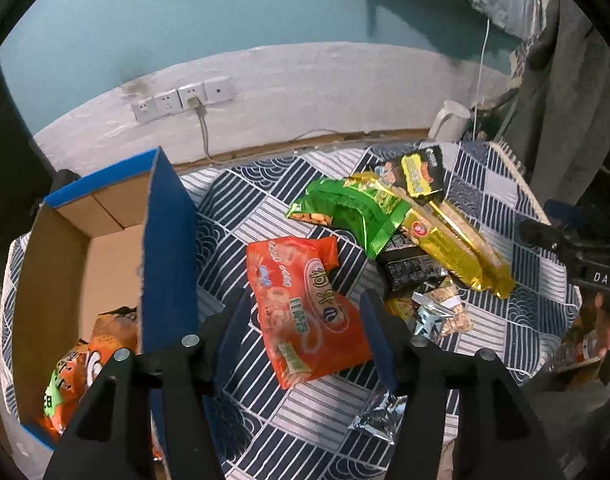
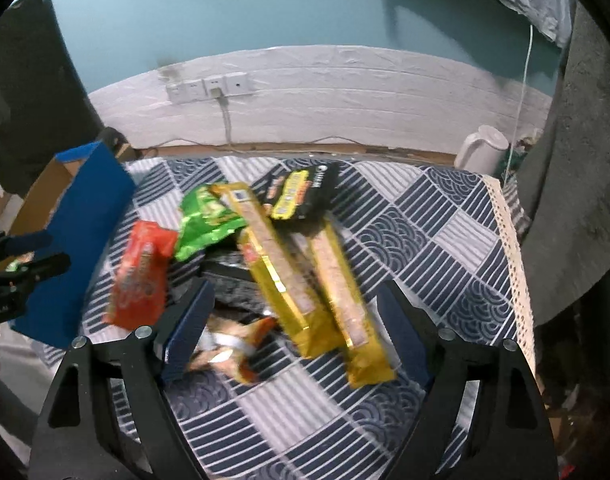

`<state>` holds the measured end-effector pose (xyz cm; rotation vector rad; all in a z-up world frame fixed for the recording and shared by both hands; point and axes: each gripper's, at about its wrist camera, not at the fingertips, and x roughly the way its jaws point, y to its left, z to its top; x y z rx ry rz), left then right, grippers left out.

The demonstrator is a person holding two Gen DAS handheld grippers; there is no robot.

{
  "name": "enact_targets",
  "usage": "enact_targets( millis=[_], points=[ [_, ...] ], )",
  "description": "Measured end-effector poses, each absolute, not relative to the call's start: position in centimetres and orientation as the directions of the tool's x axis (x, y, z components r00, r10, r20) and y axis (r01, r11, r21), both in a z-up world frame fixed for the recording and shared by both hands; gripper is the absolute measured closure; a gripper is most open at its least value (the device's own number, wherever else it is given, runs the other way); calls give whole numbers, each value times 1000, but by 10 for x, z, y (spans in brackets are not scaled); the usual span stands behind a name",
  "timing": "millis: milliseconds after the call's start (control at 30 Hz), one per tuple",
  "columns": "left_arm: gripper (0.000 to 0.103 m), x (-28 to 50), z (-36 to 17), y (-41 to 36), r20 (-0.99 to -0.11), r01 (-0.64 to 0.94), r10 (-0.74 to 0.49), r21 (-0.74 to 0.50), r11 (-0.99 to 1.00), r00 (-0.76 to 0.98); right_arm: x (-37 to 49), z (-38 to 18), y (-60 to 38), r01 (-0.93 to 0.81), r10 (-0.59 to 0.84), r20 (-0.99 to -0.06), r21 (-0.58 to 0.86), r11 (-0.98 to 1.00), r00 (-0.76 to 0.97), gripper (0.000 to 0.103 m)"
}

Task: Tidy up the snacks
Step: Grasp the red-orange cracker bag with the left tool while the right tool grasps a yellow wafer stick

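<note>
Left hand-held gripper (image 1: pixel 305 316) open, straddling orange pack (image 1: pixel 305 308) on surface (image 1: pixel 305 412); long axis running away between fingers. Box (image 1: pixel 173 240) just left. Right hand-held gripper (image 2: pixel 297 316) open over gold packs (image 2: pixel 281 272).

Both wrist cams look steeply down, close over the patterned cloth (image 1: pixel 305 420). They share the snack pile (image 2: pixel 289 248) and blue box (image 1: pixel 169 240). Right view's blurred, probably motion.

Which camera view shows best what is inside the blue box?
The left wrist view: it looks into the open blue box, where an orange snack bag lies on the bottom. The right wrist view shows only the box's blue outer wall and rim, not the inside.
</note>
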<state>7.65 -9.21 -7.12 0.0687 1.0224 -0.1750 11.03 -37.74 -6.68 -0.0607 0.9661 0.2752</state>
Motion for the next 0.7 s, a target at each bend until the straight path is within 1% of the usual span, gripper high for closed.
enact_targets(
  millis=[100, 200, 233, 433, 567, 700],
  points=[
    [45, 87, -80, -94, -867, 162, -124, -50, 985, 482, 122, -80, -385, -272, 186, -839, 47, 961, 512, 19],
    [45, 96, -87, -94, -874, 146, -126, -64, 987, 469, 133, -92, -392, -275, 183, -861, 52, 960, 475, 19],
    [43, 100, -90, -95, -877, 145, -122, -61, 988, 465, 139, -97, -395, -276, 181, -871, 55, 960, 457, 19],
    [43, 114, -110, -96, -894, 134, -94, -39, 990, 439, 169, -125, -398, -295, 169, -907, 52, 954, 387, 19],
    [43, 121, -126, -94, -906, 122, -89, -42, 992, 414, 179, -141, -395, -304, 160, -919, 47, 952, 359, 19],
    [43, 127, -142, -93, -919, 105, -91, -54, 993, 384, 185, -154, -394, -294, 182, -923, 80, 953, 340, 19]
  ],
)
